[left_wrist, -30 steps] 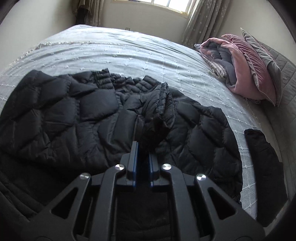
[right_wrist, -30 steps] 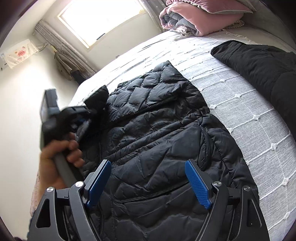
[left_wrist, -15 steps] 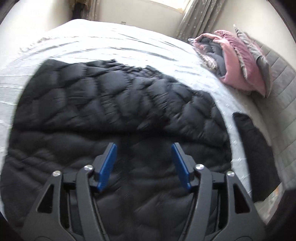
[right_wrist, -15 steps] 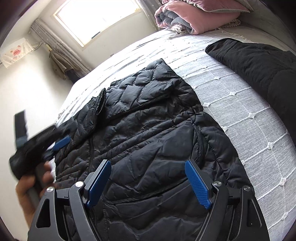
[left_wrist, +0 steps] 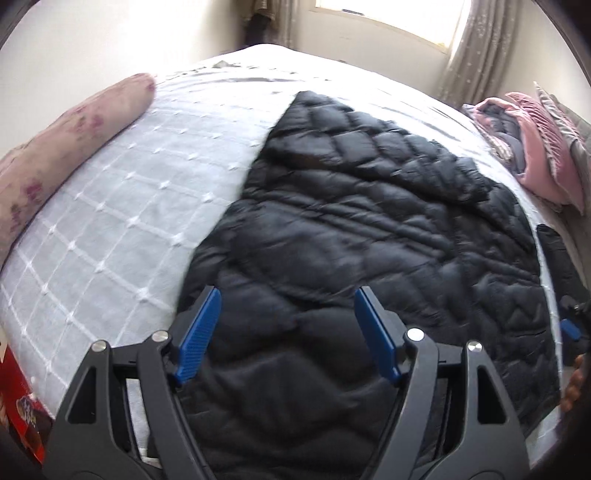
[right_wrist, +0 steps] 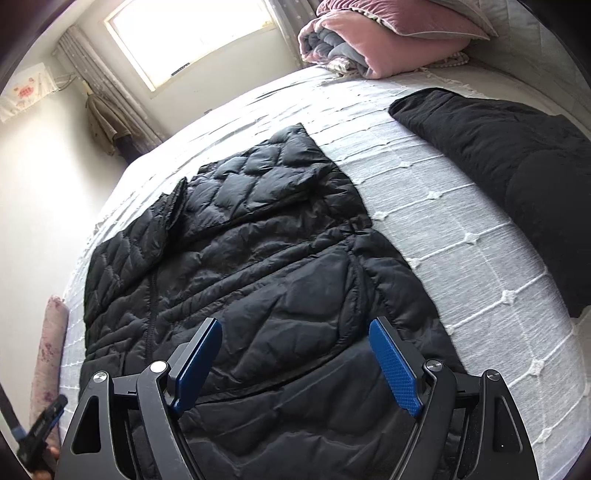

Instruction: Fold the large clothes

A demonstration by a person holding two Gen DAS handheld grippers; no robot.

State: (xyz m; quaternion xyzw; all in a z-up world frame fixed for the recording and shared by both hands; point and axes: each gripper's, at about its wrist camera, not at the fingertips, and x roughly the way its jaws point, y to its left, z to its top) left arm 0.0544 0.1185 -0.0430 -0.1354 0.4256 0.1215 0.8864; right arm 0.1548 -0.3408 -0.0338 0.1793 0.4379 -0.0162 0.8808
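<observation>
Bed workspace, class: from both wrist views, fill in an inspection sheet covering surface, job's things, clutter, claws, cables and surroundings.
Surface: bed with a pale grey checked cover.
Job's things: black quilted jacket spread flat, one sleeve folded across the chest.
Clutter: dark folded garment apart from the jacket; pink and grey bedding pile at the head; floral bolster along the far edge; red box at the bed's corner.
Claws: left claw has just been opening, nothing between the jaws; right claw open over the hem, holding nothing.
Cables: nothing seen.
Surroundings: bright window, curtains, pale walls.
</observation>
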